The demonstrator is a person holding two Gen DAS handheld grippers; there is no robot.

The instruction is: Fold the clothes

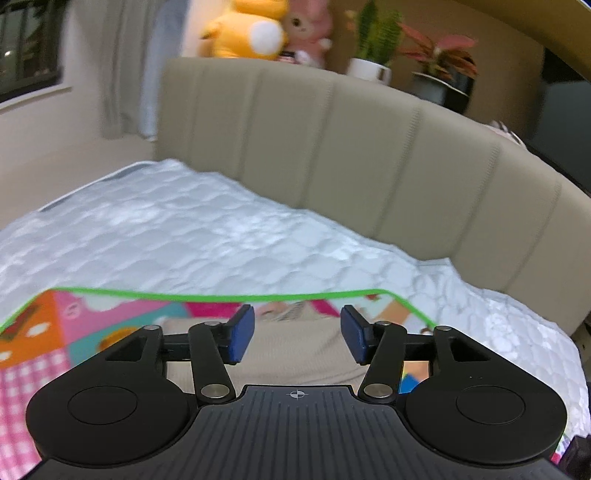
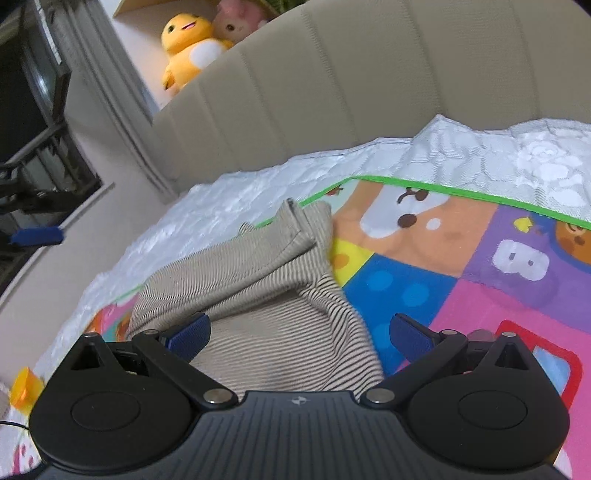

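Two grippers in play, and both stand with their blue pads spread wide, nothing caught between them. Nearest in the right wrist view, the right gripper [image 2: 299, 332] hangs low over the striped garment [image 2: 255, 295], its left pad [image 2: 188, 332] right at the cloth's near edge, its right pad out over the play mat [image 2: 480, 266]. The garment is a beige, dark-striped piece, bunched and folded over on itself. Its long axis runs from the gripper away toward the mat's far left corner, where a hemmed end [image 2: 295, 218] pokes up and points at the headboard [image 2: 332, 81]. The far end just laps over the mat's green border onto the white quilted cover [image 2: 229, 199].

Over on the left wrist view, the left gripper [image 1: 297, 332] sits released above the same beige cloth [image 1: 295, 350], which fills the gap under its pads. Beyond it comes the mat's green far edge [image 1: 221, 296], then the bare quilted cover [image 1: 184, 229], then the padded tan headboard [image 1: 369, 147]. Past that, a yellow plush toy [image 1: 247, 29], a pink one [image 1: 310, 26] and two potted plants [image 1: 373, 44].
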